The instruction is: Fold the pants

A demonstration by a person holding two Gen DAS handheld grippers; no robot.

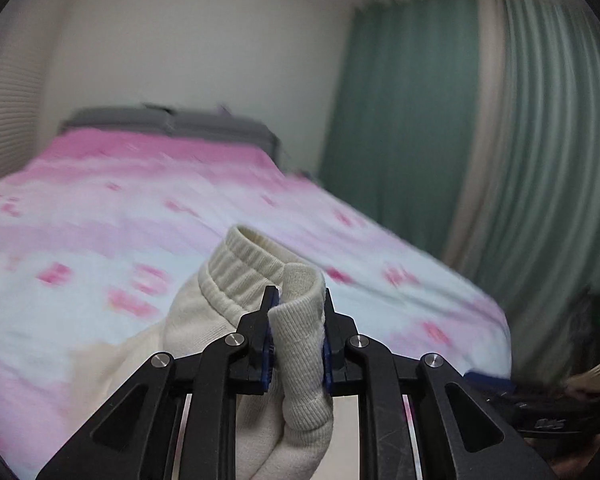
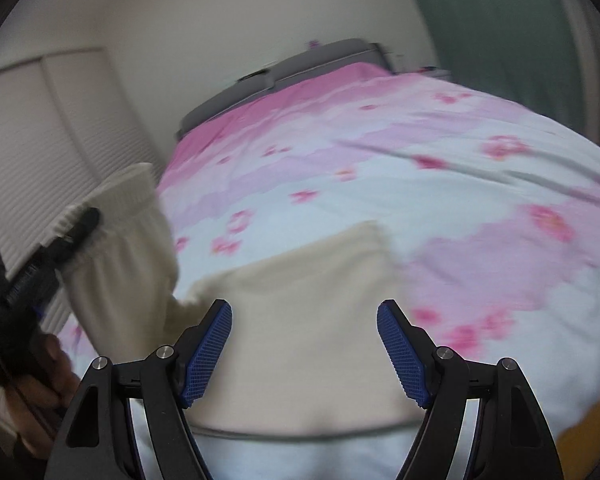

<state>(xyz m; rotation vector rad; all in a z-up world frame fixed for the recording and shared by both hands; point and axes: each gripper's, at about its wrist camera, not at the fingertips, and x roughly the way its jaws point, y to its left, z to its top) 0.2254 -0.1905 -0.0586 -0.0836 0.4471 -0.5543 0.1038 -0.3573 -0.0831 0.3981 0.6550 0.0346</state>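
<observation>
Cream knit pants lie on a bed with a pink and pale blue flowered cover (image 2: 440, 168). My left gripper (image 1: 298, 300) is shut on a bunched fold of the ribbed cream waistband (image 1: 300, 340), lifted above the bed, with more of the pants (image 1: 204, 320) hanging to the left. In the right wrist view the left gripper (image 2: 80, 224) shows at the left edge, holding the gathered waistband (image 2: 124, 216) up. The rest of the pants (image 2: 300, 320) lies flat on the cover. My right gripper (image 2: 304, 332) hovers over that flat part, open, with nothing between its blue pads (image 2: 208, 348).
Grey pillows (image 1: 164, 124) lie at the head of the bed against a pale wall. Green curtains (image 1: 404, 120) hang to the right of the bed. A white slatted panel (image 2: 32, 152) stands at the left. A hand (image 2: 40, 392) grips the left tool.
</observation>
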